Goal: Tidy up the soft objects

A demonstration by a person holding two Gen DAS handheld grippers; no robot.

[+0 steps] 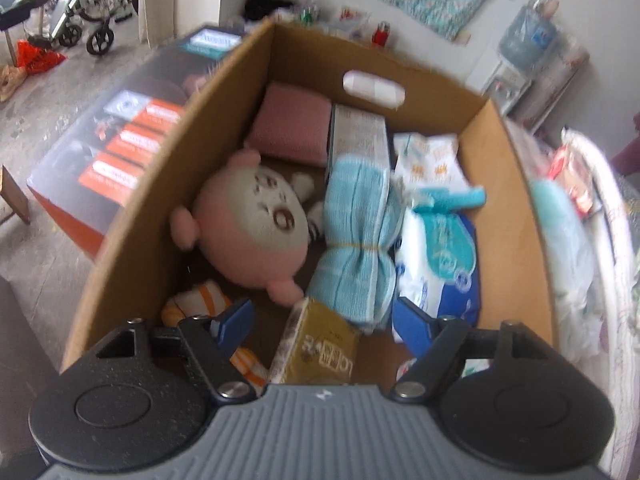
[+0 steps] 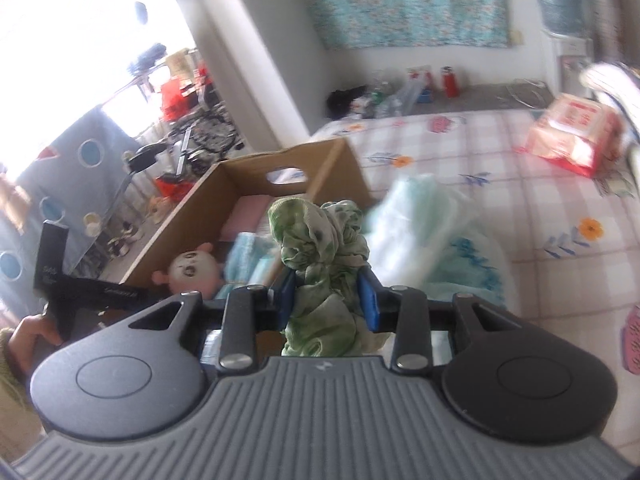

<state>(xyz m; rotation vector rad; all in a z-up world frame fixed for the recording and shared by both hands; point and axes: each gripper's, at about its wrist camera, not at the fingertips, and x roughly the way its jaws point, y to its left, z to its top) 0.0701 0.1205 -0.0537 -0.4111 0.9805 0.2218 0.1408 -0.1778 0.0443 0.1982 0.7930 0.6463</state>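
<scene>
Sitting on the floor hard against the bed (image 2: 460, 152): the cardboard box (image 1: 516, 216), open-topped, its long axis running away from both cameras toward the cut-out handle in the far wall. Lying inside the box, largest first: the pink plush doll (image 1: 256, 232) along the left wall, the tied blue towel roll (image 1: 356, 248) down the middle, the white-and-blue tissue pack (image 1: 440, 264) by the right wall, the pink folded cloth (image 1: 292, 124) at the far end, and an orange-striped soft toy (image 1: 200, 300) in the near-left corner.

Hanging above the near end of the box: the left hand-held gripper (image 1: 320, 320), tilted steeply down, jaws spread wide with nothing pressed between them — only a yellowish packet (image 1: 320, 344) lying below the gap.

Coming in from the bed side of the box: the right hand-held gripper (image 2: 328, 296), jaws pinched onto the crumpled green scarf (image 2: 320, 248), bunched upward above the pads and trailing below them. Seen from here, the box lying ahead and to the left of the scarf, a pale blue-white bundle (image 2: 420, 216) on the bed just to the right.

Judging the coming move: carrying the scarf leftward over the box's bed-side wall — the right one being the loaded hand, the left being nearer the box's contents. Free room for the scarf looking likeliest toward the near end of the box, though partly hidden.
</scene>
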